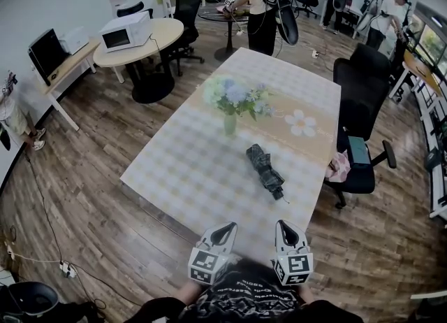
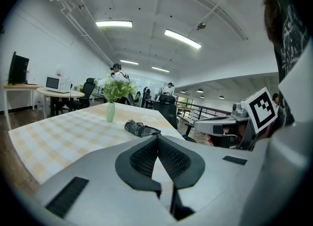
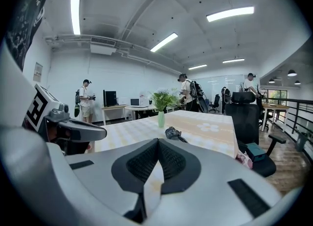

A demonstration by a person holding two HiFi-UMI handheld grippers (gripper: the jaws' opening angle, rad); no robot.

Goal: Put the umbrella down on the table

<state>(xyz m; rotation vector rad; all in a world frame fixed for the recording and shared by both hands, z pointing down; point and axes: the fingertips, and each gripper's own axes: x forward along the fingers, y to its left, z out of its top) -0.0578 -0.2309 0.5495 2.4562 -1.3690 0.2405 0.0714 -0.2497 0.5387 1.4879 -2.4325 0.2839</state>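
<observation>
Umbrella [image 1: 266,170], folded into a short, dark, crumpled bundle of soft checked fabric, lies flat on the table [image 1: 174,182]. It sits right of centre, at an angle, with nothing holding it. It rests on its long side, so it looks settled and unlikely to roll. The task appears done.

The table is long and rectangular, under a smooth tablecloth [image 1: 209,196] with a pale yellow and white check and one printed daisy [image 1: 302,123]. A slim, pale green vase [image 1: 230,123] stands upright near the middle, beyond the umbrella and well apart from it. It holds a loose bunch of white and blue flowers [image 1: 236,94].

The left tongs [image 1: 226,228] and the right tongs [image 1: 284,225] are held side by side at the near edge of the table, close to the person's body and well short of the umbrella. Each pair has its jaws closed tip to tip on nothing, and the ribbed black pads meet in a point. Their shells are smooth grey plastic. Held this way, they seem pulled back to rest, clear of the umbrella.

A black office chair [image 1: 360,84] stands at the right side of the table.
</observation>
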